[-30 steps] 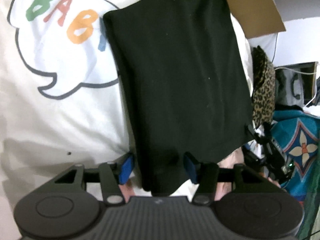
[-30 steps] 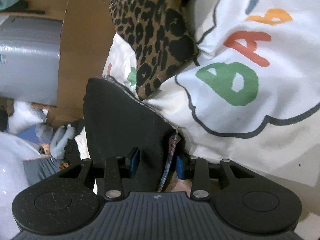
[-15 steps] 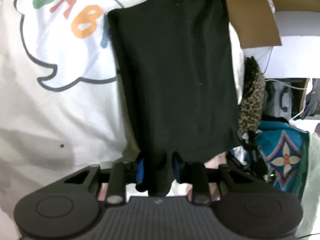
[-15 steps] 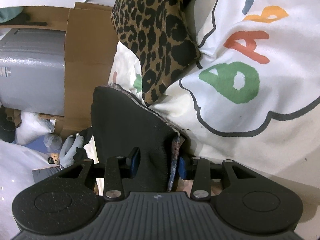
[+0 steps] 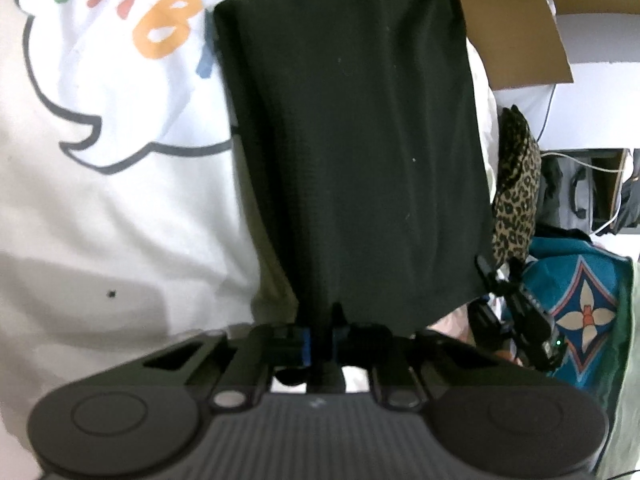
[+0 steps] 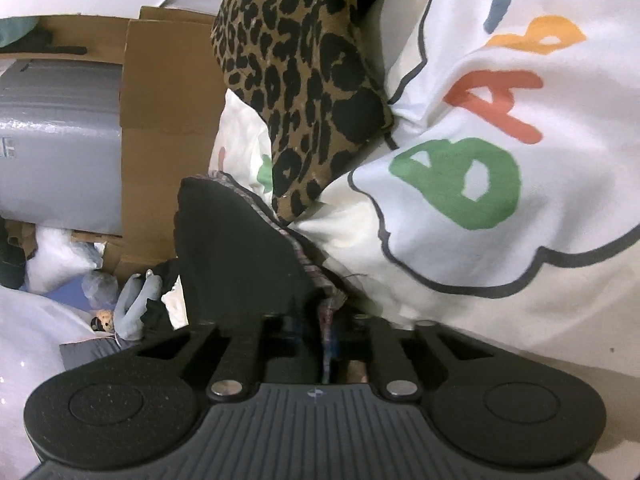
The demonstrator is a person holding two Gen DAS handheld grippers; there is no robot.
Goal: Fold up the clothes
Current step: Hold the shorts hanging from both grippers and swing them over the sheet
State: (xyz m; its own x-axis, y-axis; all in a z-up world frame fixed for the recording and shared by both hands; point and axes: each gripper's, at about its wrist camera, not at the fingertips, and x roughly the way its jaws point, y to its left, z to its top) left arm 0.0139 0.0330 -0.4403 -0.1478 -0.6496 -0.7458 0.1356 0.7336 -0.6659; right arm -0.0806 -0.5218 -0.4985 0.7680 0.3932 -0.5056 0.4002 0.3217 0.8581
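Black cloth (image 5: 352, 140) fills the centre of the left view, over the white sheet (image 5: 120, 220); left gripper (image 5: 320, 344) pinches its near edge; right gripper (image 6: 326, 336) clamps another edge, lower centre – keep both grips level, the cloth taut.

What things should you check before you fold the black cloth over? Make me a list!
1. Left gripper pinching the black cloth's near edge: ok, jaws closed on it.
2. Right gripper holding its corner: ok, fabric sits between closed jaws.
3. Cloth smooth, no bunching: ok in the left wrist view.
4. Landing spot on the white printed sheet: ok, bare beside the cloth.
5. Leopard-print cushion out of the way: cannot tell, it lies close to the cloth's edge.
6. Far edge of the cloth free: cannot tell, out of frame.
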